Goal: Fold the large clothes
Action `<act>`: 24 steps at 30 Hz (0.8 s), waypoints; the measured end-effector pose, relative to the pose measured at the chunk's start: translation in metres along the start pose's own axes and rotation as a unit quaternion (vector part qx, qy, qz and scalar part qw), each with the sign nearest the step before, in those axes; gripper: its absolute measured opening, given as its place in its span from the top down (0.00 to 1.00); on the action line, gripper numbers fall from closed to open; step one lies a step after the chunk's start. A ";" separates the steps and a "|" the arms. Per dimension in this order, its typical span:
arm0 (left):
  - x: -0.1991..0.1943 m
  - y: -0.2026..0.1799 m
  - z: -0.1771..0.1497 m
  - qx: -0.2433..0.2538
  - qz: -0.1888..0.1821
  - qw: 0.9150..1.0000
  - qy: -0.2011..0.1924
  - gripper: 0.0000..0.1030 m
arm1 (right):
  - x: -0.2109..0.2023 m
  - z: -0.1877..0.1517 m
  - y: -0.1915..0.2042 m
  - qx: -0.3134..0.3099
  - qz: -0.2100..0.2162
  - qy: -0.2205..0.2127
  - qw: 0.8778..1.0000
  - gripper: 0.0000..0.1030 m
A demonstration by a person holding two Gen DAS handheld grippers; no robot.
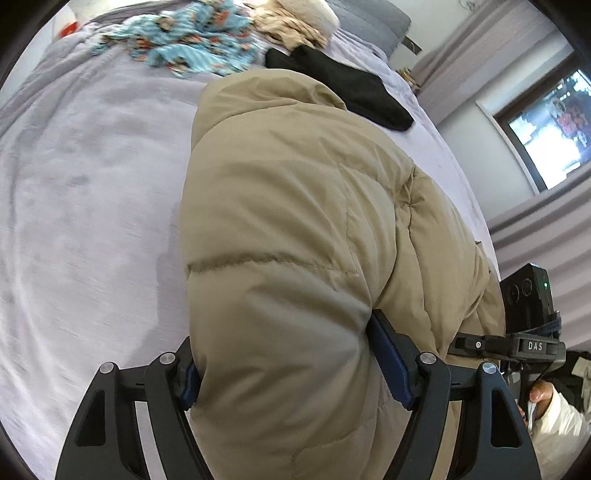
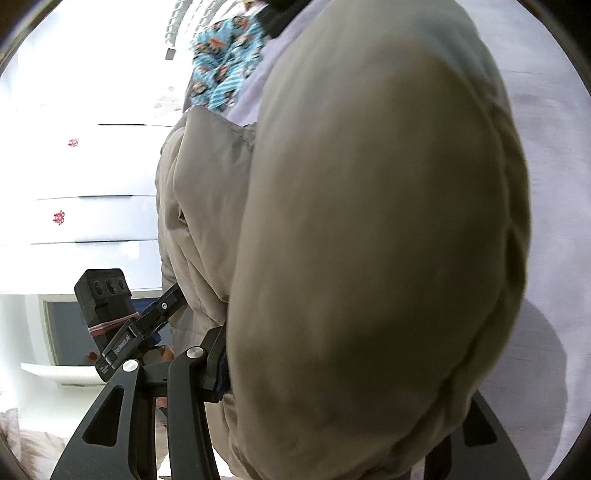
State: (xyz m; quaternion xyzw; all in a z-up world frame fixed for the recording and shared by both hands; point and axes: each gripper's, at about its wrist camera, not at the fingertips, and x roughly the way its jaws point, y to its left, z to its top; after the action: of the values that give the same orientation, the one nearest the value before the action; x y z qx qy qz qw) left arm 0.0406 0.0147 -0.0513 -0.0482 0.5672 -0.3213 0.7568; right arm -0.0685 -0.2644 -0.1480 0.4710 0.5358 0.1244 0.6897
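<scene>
Puffy beige jacket (image 1: 295, 229) fills most of what I can see, bunched up and lifted off the pale lilac bedspread (image 1: 92, 184), with its far end trailing back toward the head of the bed. Left gripper (image 1: 291, 373) has a thick quilted fold squeezed between its blue-padded fingers (image 1: 391, 369), the jaws standing fairly wide because the padding is so bulky. Right gripper (image 2: 332, 369) is clamped on another swollen part of the same jacket; only its left finger shows at the edge of the fabric, the other being buried behind the puffed cloth, so how far apart the jaws stand is hard to judge there. Each gripper shows in the other's camera, close alongside the jacket. Farther up the bed lie a black garment (image 1: 343, 88), a blue patterned cloth (image 1: 184, 40) and a crumpled tan garment (image 1: 291, 22), all well apart from the held jacket. A white dresser (image 2: 92, 177) stands beside the bed.
</scene>
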 end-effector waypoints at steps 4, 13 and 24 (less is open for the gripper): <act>-0.028 0.066 0.021 -0.005 0.022 1.000 -0.014 0.25 | 0.050 -0.003 0.027 -0.015 0.008 -0.003 1.000 0.49; -0.011 0.174 0.053 -0.039 0.087 0.995 -0.031 0.25 | 0.147 0.018 0.077 -0.052 -0.015 0.015 0.998 0.49; 0.020 0.179 0.054 -0.041 0.099 0.993 -0.040 0.18 | 0.111 0.033 0.061 -0.019 -0.105 0.006 0.994 0.39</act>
State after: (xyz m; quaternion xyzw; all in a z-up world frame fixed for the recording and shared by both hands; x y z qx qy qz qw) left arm 0.1690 0.1291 -0.1274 -0.0358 0.5509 -0.2188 0.8046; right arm 0.0236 -0.1743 -0.1699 0.3979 0.5840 0.0641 0.7046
